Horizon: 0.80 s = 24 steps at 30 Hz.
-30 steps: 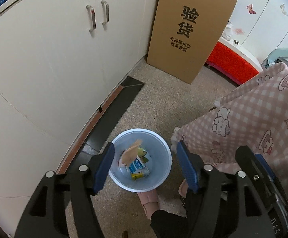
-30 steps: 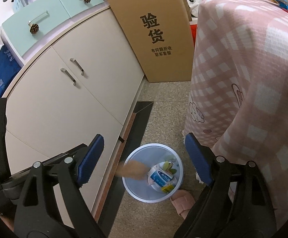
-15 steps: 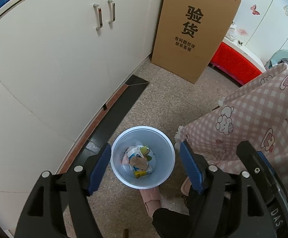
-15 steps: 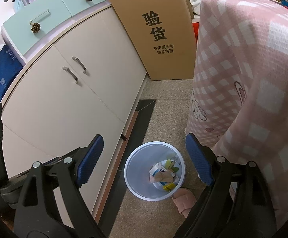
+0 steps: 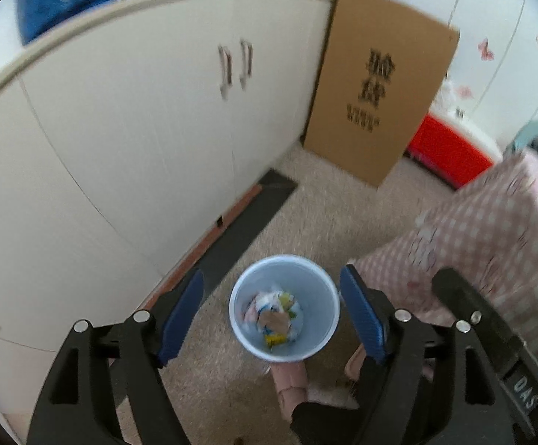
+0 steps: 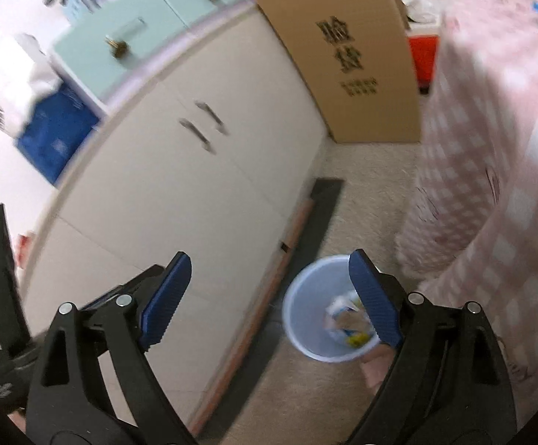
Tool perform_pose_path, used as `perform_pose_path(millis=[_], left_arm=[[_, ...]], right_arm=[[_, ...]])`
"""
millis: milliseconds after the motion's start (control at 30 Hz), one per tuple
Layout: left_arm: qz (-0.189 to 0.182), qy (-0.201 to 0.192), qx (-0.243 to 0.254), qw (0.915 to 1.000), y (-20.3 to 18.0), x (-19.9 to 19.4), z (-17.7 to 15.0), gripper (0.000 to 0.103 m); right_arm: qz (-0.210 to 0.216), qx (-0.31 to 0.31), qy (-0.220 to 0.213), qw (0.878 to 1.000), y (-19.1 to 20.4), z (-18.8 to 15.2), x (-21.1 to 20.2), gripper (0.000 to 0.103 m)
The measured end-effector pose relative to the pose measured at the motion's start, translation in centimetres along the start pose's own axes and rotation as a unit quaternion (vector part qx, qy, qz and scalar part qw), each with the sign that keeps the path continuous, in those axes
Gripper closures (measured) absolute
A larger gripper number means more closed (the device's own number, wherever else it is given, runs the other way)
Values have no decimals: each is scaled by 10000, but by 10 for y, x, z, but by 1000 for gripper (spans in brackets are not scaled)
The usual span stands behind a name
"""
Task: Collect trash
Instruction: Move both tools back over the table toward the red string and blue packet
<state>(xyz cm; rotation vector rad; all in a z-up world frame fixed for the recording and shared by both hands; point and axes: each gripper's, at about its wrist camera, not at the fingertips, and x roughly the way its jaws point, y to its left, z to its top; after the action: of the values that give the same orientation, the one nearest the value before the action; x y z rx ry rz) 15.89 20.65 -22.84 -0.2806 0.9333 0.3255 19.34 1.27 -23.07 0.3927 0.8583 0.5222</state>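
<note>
A: Claw status?
B: Left gripper has just been opening, nothing between the pads. Right gripper spread wide, empty too.
A: Trash?
B: In the blue bin on the floor beside the white cabinet: wrappers piled at the bottom.

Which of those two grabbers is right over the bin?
The left gripper: its open blue jaws frame the pale blue plastic bin of wrappers. The right gripper sits off to the side, toward the white cabinet.

Both wrist views look steeply down from above at the same floor bin, cabinet alongside.
</note>
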Motion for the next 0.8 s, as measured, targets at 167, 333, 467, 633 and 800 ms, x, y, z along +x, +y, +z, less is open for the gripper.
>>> perform_pose_path(millis=[167,333,467,633,800], left_arm=[[7,-695,-156,9975,-5,-52,17,22],[-481,-929,105,9945,-48,-83,28,21],[-908,-915,736,9889,-110,-92,27,21],[-1491,-665,1580,9738,-202,-92,22,21],[-1519,-516,2425,9568,-279,-80,1,21]], right_arm=[[425,-252,-752,9959,25,21,-60,17],[5,-54,-1301,9915,-3,44,-117,14],[-584,214,-1650,9843,-51,55,-156,14],[-1432,584,-1891,9697,-119,59,-198,14],[-2011,882,-1822,9584,-177,58,-222,14]])
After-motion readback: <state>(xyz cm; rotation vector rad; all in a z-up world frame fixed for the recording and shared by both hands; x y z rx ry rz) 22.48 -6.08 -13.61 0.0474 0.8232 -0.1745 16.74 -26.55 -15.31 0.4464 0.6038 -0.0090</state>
